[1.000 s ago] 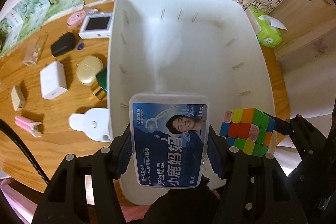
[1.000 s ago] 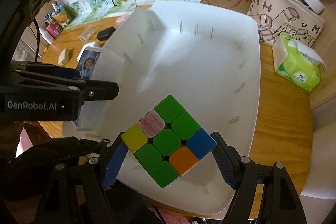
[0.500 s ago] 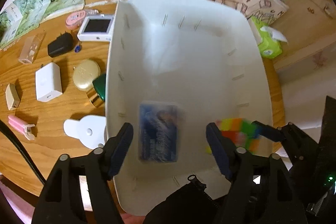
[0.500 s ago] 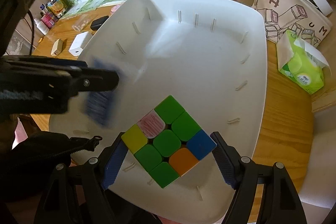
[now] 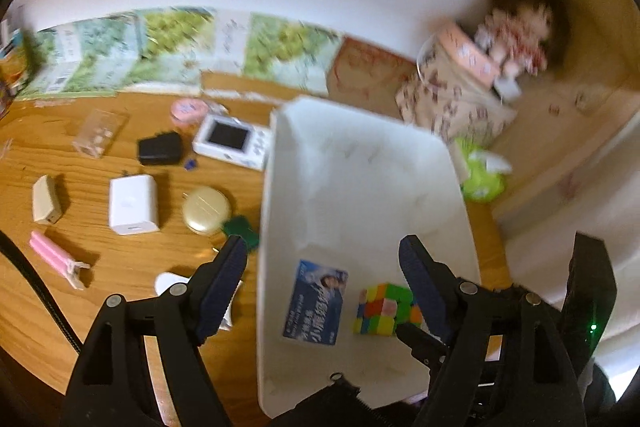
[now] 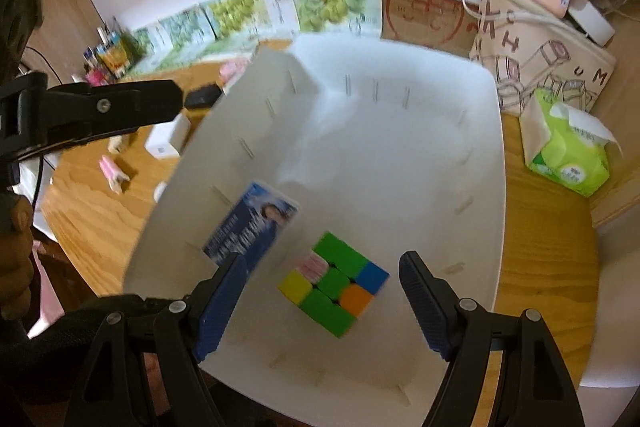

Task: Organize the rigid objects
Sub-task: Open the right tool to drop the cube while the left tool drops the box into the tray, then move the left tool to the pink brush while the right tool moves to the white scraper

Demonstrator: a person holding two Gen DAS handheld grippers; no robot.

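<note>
Both items, gripped above the white bin (image 6: 472,99) a second ago, now lie on its floor at the near end. The left gripper (image 5: 320,267) and right gripper (image 6: 322,301) are both spread wide with nothing between their fingers. Two objects are thus stowed; a white charger (image 5: 132,205), gold compact (image 5: 206,211) and pink clip (image 5: 56,259) remain on the table (image 5: 120,267) to the left. The floss box (image 6: 252,227), a flat blue-labelled case, leans near the bin's left wall; the puzzle cube (image 6: 334,285), multicoloured, sits just right of it.
</note>
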